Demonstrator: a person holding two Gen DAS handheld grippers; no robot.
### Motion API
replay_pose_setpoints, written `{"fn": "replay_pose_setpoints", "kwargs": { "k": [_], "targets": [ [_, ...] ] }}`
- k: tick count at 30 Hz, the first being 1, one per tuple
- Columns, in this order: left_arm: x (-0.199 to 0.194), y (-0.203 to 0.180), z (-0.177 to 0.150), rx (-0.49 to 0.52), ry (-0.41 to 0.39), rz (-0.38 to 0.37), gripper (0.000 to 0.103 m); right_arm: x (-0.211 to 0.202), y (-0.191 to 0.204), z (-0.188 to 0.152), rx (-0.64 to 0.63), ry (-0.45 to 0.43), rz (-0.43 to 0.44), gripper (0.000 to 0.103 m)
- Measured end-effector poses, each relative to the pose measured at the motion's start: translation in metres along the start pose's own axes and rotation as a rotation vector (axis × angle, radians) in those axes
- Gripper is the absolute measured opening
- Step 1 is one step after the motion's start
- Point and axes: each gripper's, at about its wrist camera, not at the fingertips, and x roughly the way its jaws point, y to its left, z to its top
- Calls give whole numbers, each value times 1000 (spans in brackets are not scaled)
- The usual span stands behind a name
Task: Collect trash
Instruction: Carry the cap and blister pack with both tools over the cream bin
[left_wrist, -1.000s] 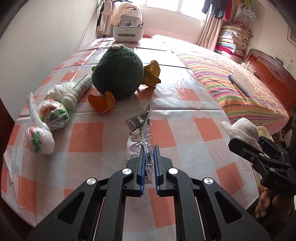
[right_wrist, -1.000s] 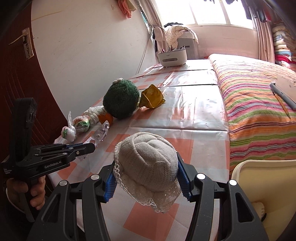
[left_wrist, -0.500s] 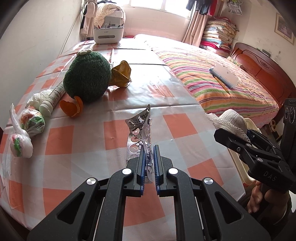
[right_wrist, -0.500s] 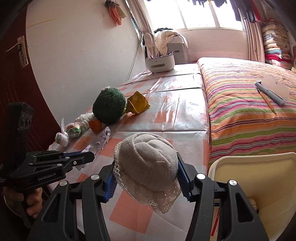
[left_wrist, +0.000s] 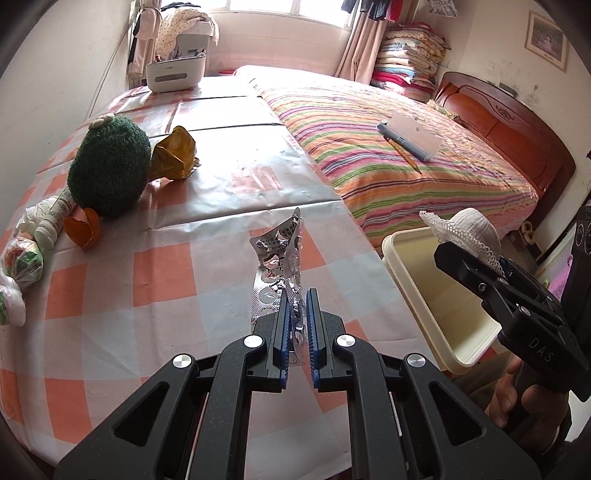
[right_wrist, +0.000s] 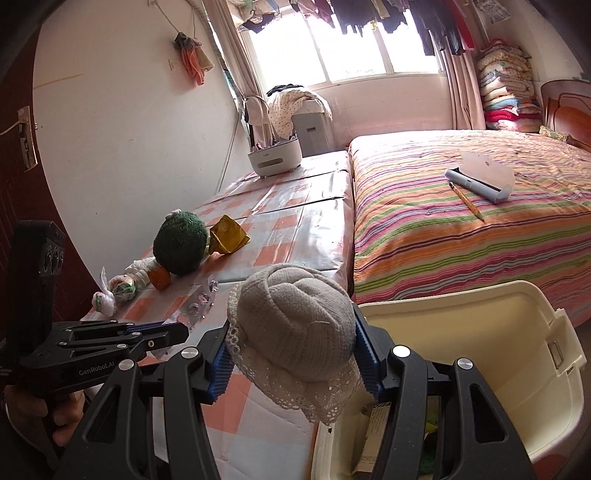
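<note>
Left gripper (left_wrist: 298, 321) pinched narrow on a crumpled silver blister pack (left_wrist: 279, 263), held up above the near part of the checkered tablecloth (left_wrist: 155, 280). Right gripper (right_wrist: 291, 363) spread wide around a small knitted lace-brim hat (right_wrist: 293, 334), gripped on both sides, hovering at the near-left corner of the cream plastic bin (right_wrist: 517, 354). Bin sits just right of the table edge, near the foot of the striped bed (right_wrist: 461, 236); some paper scraps visible low inside.

Table clutter, far left: green plush ball (left_wrist: 109, 166), crumpled yellow wrapper (left_wrist: 173, 153) touching its right side, orange peel (left_wrist: 83, 229) just in front, white tube (left_wrist: 55, 221) and knotted plastic bags (left_wrist: 16, 266) along the left edge. White utensil caddy (left_wrist: 175, 74) at the far end. On the bed: grey-handled lint brush (right_wrist: 480, 177), pencil (right_wrist: 466, 201) beside it.
</note>
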Motion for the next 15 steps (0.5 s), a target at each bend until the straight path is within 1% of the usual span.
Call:
{"fn": "replay_pose_setpoints", "kwargs": {
  "k": [8, 15],
  "targets": [
    [4, -40, 9, 53, -3, -46, 8, -21, -35, -1, 81, -46, -105, 54],
    [6, -74, 12, 98, 4, -74, 8, -30, -57, -6, 128, -48, -172, 54]
  ]
}}
